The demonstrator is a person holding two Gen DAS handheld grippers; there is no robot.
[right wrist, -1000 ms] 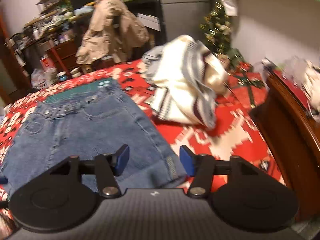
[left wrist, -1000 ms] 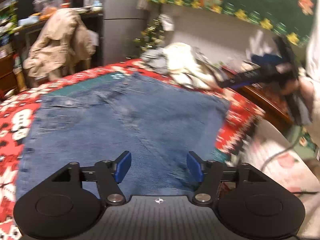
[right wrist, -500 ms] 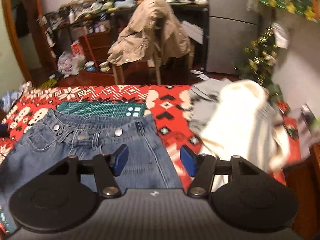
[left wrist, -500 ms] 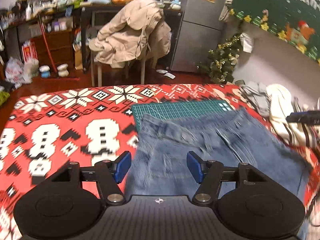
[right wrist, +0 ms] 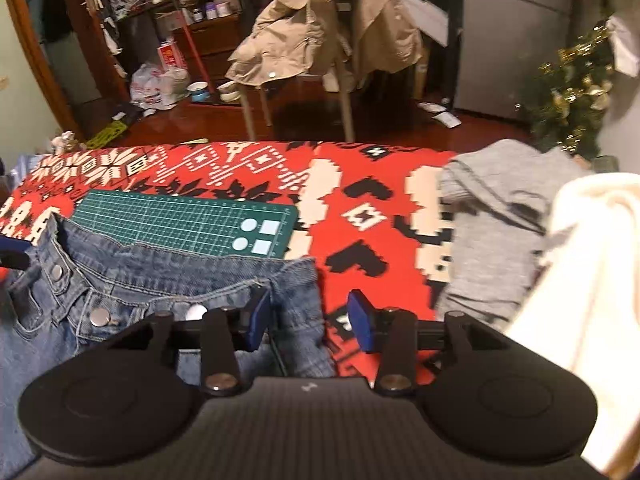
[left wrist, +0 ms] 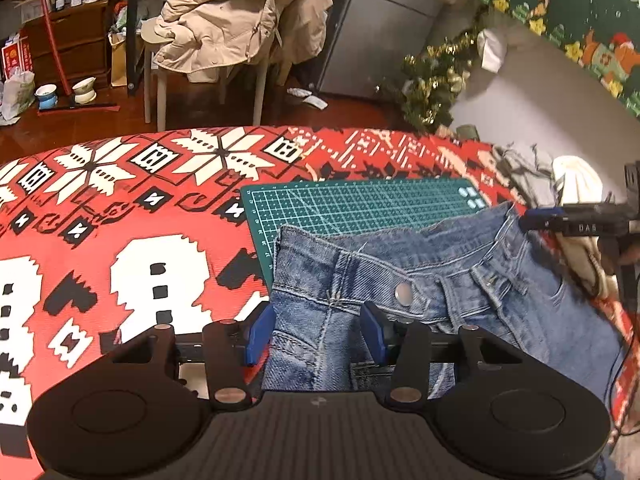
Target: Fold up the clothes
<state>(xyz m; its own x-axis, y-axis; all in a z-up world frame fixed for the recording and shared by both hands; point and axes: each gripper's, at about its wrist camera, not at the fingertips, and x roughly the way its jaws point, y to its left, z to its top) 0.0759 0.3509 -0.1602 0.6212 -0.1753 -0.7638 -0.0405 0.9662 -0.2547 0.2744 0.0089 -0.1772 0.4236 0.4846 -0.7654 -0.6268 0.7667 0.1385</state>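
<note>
Blue jeans [left wrist: 460,280] lie flat on a red patterned cloth [left wrist: 120,208], waistband partly over a green cutting mat [left wrist: 352,204]. My left gripper [left wrist: 316,332] is open, its blue pads straddling the waistband's left corner. In the right wrist view the same jeans [right wrist: 160,276] fill the lower left, and my right gripper [right wrist: 308,320] is open around the waistband's right corner. The right gripper's tip also shows at the right edge of the left wrist view, at the far corner of the jeans.
A grey garment [right wrist: 492,216] and a cream garment [right wrist: 592,272] are heaped on the cloth to the right of the jeans. Beyond the table edge stand a chair draped with a beige coat [left wrist: 240,20], a small Christmas tree [left wrist: 436,80] and cluttered shelves [right wrist: 192,8].
Both grippers have swung from the folded lower part of the jeans to the waistband end and dropped close over its two corners. Both stayed open.
</note>
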